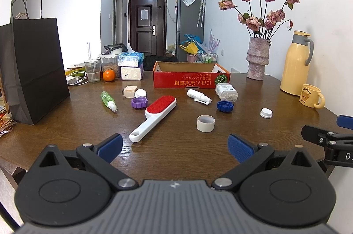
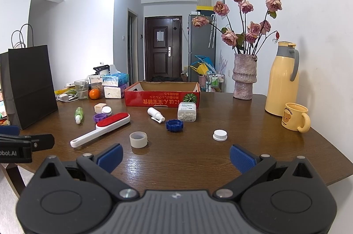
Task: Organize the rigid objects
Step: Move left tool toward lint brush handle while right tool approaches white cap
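Observation:
Small items lie scattered on the brown table (image 1: 176, 152) before a red cardboard box (image 1: 191, 76) (image 2: 162, 97). Among them are a red-and-white lint brush (image 1: 154, 116) (image 2: 101, 128), a tape roll (image 1: 205, 123) (image 2: 138, 139), a blue lid (image 1: 225, 106) (image 2: 174, 125), a white lid (image 1: 266, 113) (image 2: 220, 135), a white spray bottle (image 1: 198, 96) (image 2: 156, 114), a clear bead container (image 1: 226, 91) (image 2: 187, 111), a green spray bottle (image 1: 108, 100) (image 2: 78, 114), a purple lid (image 1: 139, 102) (image 2: 100, 117) and a beige cube (image 1: 129, 91). My left gripper (image 1: 175, 149) and right gripper (image 2: 175, 156) both hover open near the front edge, holding nothing.
A black paper bag (image 1: 33, 70) stands at the left. Tissue packs (image 1: 131, 66), a glass (image 1: 92, 70) and an orange (image 1: 109, 75) sit at the back left. At the right stand a vase of roses (image 1: 258, 57), a yellow thermos (image 1: 295, 61) and a yellow mug (image 1: 311, 95).

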Available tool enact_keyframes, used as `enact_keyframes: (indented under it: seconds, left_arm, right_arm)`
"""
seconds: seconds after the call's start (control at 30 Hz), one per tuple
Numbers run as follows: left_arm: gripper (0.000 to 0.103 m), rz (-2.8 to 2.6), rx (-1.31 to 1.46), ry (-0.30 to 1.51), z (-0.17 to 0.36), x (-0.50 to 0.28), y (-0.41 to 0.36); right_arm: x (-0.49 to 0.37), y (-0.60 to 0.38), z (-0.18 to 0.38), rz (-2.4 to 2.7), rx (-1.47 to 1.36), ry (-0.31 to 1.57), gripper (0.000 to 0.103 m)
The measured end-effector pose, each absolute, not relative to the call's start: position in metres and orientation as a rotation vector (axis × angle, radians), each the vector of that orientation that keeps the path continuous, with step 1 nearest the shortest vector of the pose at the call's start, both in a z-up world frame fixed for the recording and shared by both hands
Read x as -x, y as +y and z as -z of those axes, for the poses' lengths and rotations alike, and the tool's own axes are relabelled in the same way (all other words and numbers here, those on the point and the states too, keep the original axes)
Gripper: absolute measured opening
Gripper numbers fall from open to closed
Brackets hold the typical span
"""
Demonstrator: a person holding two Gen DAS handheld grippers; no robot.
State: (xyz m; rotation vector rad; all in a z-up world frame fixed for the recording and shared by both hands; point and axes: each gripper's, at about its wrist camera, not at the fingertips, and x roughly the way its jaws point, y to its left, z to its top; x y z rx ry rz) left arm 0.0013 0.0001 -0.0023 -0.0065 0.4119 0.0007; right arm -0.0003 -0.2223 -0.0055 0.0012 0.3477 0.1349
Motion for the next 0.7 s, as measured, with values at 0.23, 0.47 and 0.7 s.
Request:
enact_keyframes:
  seconds: [0.23,0.47,0.7]
  left_arm:
    - [0.103,-0.005,0.015,0.419,-0.001,-0.001,0.008]
    - [0.103,-0.023,0.025,0.441,0.004,-0.016,0.011]
    - [0.103,-0.039,0.032,0.471,0.008,-0.035,0.016]
  right_arm:
    - [-0.006,-0.226,0.013,-0.132,-0.003,0.359,0.103]
    - [-0.02,-0.225,0.017,-0.132,0.001,0.389,0.103]
    - [-0.037,-0.218,0.018,-0.141,0.012,0.417,0.103]
